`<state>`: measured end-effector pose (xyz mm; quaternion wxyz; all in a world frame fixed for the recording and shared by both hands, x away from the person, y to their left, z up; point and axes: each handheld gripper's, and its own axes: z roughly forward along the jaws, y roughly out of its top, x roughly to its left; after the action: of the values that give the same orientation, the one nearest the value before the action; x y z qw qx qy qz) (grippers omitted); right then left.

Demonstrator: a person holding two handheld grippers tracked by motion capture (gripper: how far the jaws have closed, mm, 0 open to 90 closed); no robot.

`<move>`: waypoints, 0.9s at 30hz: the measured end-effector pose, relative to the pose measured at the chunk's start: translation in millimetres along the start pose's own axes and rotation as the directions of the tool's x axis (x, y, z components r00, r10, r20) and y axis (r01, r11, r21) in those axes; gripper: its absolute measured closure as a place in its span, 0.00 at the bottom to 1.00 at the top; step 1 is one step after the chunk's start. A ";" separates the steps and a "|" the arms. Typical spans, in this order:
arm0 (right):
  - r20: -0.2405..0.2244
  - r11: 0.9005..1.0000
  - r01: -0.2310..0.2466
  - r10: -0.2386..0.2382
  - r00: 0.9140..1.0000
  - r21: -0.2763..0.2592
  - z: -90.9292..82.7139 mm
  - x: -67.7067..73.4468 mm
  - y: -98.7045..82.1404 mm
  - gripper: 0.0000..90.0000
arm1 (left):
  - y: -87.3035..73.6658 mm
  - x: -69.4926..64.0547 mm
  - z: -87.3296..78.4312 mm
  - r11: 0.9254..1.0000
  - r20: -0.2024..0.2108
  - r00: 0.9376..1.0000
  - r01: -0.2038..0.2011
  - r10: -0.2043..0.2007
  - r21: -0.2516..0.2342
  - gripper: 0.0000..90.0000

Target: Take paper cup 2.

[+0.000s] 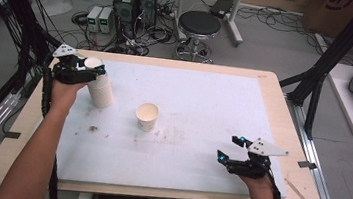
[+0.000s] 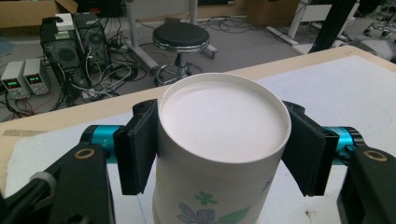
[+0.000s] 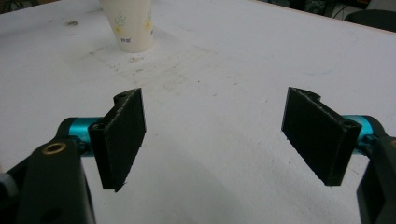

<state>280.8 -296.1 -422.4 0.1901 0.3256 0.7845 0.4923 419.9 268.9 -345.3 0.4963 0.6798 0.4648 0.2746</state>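
Note:
A tall white paper cup with a flower print stands bottom up at the left of the white mat. My left gripper reaches in from the left at its upper end. Both black pads press on the cup's sides just below the raised base. A second paper cup stands mouth up near the middle of the mat, apart from both grippers. Low over the mat's front right, my right gripper is open with nothing between its jaws.
The white mat covers a wooden table and has faint stains near the front left. A thin wooden stick lies at the table's right edge. Behind the table stand a round stool and computer boxes among cables.

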 end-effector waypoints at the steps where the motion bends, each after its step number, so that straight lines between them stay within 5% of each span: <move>1: 0.000 1.000 0.002 -0.002 1.000 -0.001 0.2 -0.2 0.0 0.25 | 0.1 0.2 -0.2 1.000 0.001 1.000 0.000 0.000 -0.001 0.37; 27: -0.009 1.000 0.004 -0.004 1.000 0.005 0.7 0.4 -0.2 0.25 | 2.9 0.1 0.0 1.000 0.010 1.000 0.005 -0.005 0.007 0.38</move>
<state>280.9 -295.4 -422.9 0.1869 0.3226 0.7870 0.4916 421.0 268.8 -342.6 0.4968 0.6819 0.4650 0.2685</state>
